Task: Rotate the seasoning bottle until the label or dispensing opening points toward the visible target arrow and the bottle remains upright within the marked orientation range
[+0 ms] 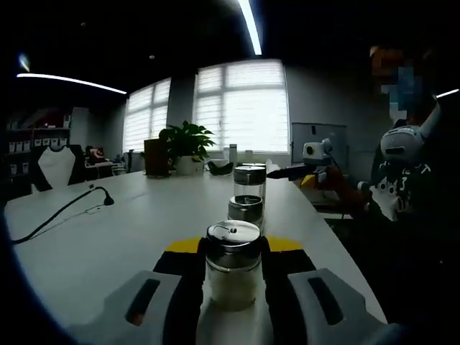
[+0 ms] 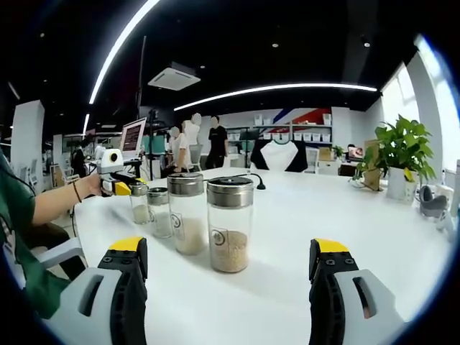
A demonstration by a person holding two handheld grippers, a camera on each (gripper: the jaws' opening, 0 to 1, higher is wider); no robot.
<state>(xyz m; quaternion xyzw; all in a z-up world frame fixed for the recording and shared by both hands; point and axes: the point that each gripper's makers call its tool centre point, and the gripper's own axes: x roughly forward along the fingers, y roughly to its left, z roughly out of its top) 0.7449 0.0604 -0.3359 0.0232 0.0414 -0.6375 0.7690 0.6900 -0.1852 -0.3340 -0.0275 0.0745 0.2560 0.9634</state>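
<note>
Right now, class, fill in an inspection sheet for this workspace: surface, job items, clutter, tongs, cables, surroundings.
Surface: long white table.
Job's things: four lidded seasoning bottles, upright in a row.
Clutter: potted plant at the table's far end.
Grippers: left tongs flank the short end bottle, contact unclear. Right tongs are open, short of the tall bottle at the row's other end.
Cables: black cable lies across the table.
Surroundings: windows with blinds; people standing in the office behind.
</note>
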